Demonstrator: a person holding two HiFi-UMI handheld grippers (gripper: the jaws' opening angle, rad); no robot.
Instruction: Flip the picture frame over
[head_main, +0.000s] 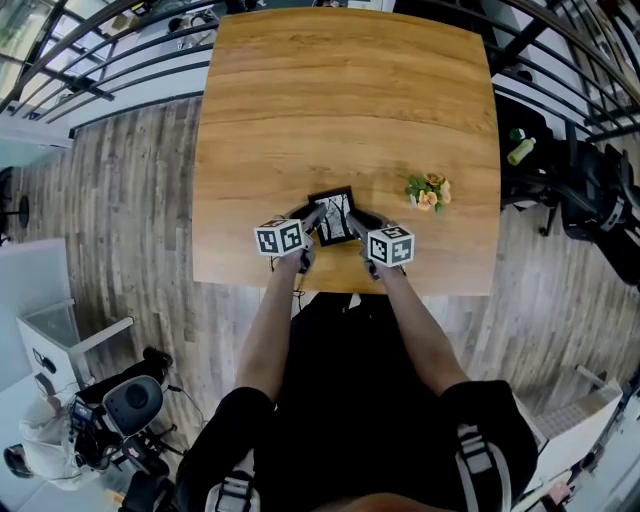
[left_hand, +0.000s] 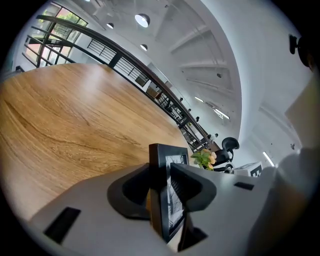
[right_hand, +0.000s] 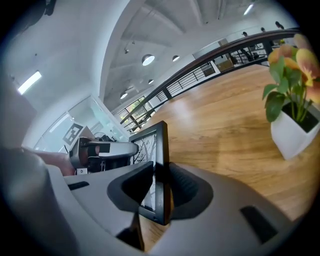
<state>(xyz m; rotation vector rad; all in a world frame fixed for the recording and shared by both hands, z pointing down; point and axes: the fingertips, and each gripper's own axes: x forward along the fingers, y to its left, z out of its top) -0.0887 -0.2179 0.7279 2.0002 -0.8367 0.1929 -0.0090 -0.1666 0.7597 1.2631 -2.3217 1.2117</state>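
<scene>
Both forearms (head_main: 265, 330) reach forward, converging over the table (head_main: 300, 100). Left gripper (head_main: 313, 220) and right gripper (head_main: 354, 222) each clamp one side of the picture frame (head_main: 333, 212), which looks tilted up.

Square wooden table (head_main: 340, 90) on grey plank floor (head_main: 130, 230). Small potted plant (head_main: 429, 191), orange and yellow blooms, white pot, upright near the table's right edge. Black railing (head_main: 90, 60) along the far side, past both far corners. Black chair (head_main: 595, 195) right of the table; close by, a green item (head_main: 521, 150), possibly a bottle. White open box (head_main: 60, 335) at lower left.
</scene>
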